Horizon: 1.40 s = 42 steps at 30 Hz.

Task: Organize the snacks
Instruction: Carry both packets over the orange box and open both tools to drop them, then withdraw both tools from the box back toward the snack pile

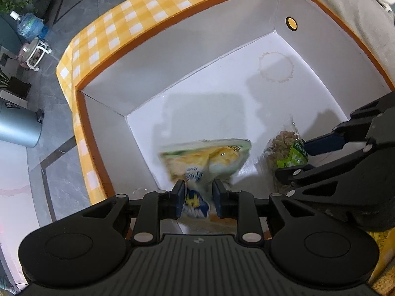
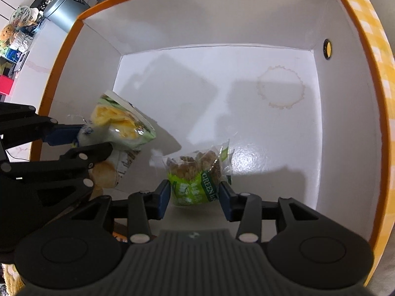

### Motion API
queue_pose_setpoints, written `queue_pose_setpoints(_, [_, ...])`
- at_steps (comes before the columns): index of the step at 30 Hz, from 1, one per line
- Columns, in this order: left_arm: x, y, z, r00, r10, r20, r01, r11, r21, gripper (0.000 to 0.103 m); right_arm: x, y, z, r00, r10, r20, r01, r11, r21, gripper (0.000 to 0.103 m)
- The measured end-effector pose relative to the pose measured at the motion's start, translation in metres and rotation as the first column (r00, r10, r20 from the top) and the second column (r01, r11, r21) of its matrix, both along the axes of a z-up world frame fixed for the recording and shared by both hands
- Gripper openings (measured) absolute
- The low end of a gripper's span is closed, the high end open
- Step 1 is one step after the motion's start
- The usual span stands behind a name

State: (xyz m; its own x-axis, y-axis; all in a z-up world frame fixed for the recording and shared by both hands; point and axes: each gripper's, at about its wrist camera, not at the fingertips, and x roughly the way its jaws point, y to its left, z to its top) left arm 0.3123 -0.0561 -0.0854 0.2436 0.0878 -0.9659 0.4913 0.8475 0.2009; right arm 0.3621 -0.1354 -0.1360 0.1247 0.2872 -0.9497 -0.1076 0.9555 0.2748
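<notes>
A big box with white inside walls and an orange rim fills both views. My left gripper is shut on a yellow and green snack bag and holds it inside the box near the left wall; the bag also shows in the right wrist view. My right gripper is shut on a green bag of brown snacks, held low over the box floor; that bag also shows in the left wrist view.
The box floor is bare white with a faint ring stain. A round grommet hole sits in the right wall. Outside the box are a grey bin, a water jug and a tiled floor.
</notes>
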Motion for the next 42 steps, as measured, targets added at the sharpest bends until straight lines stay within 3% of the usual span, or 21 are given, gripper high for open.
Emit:
queue_pose_setpoints(3, [-0.007,0.002,0.007,1.0,-0.014,0.025,0.014,1.0,0.003,0.04,-0.002,0.0,0.009,1.0,-0.002,0.023,0.002,1.0,-0.01,0.049])
queue_pose_setpoints(7, [-0.019,0.008,0.022,0.996,-0.02,0.082,0.02,1.0,0.003,0.058,-0.01,0.001,0.025,0.997,0.008,0.081,-0.003,0.998,-0.055,0.062])
queue_pose_setpoints(13, [-0.043,0.023,0.064,0.973,0.022,0.228,-0.007,0.998,-0.064,0.066,-0.031,0.003,0.063,0.977,0.026,0.21,0.004,0.99,-0.138,0.068])
queue_pose_setpoints(18, [-0.075,0.036,0.1,0.932,0.103,0.347,-0.047,0.985,-0.166,0.072,-0.067,-0.001,0.102,0.932,0.009,0.363,0.042,0.99,-0.132,0.069])
queue_pose_setpoints(23, [-0.112,0.042,0.116,0.897,0.156,0.413,-0.05,0.965,-0.256,0.073,-0.114,0.003,0.131,0.875,0.016,0.484,0.039,0.994,-0.103,0.069])
queue_pose_setpoints(27, [-0.145,0.048,0.118,0.879,0.205,0.43,-0.065,0.946,-0.318,0.073,-0.151,0.005,0.142,0.841,0.032,0.54,0.031,0.994,-0.107,0.069])
queue_pose_setpoints(33, [-0.188,0.056,0.116,0.863,0.259,0.434,-0.085,0.921,-0.379,0.073,-0.206,-0.003,0.139,0.821,-0.009,0.571,0.05,0.997,-0.056,0.071])
queue_pose_setpoints(42, [-0.229,0.063,0.087,0.893,0.308,0.329,-0.141,0.884,-0.446,0.074,-0.269,-0.012,0.104,0.861,-0.025,0.509,0.093,0.99,-0.109,0.071])
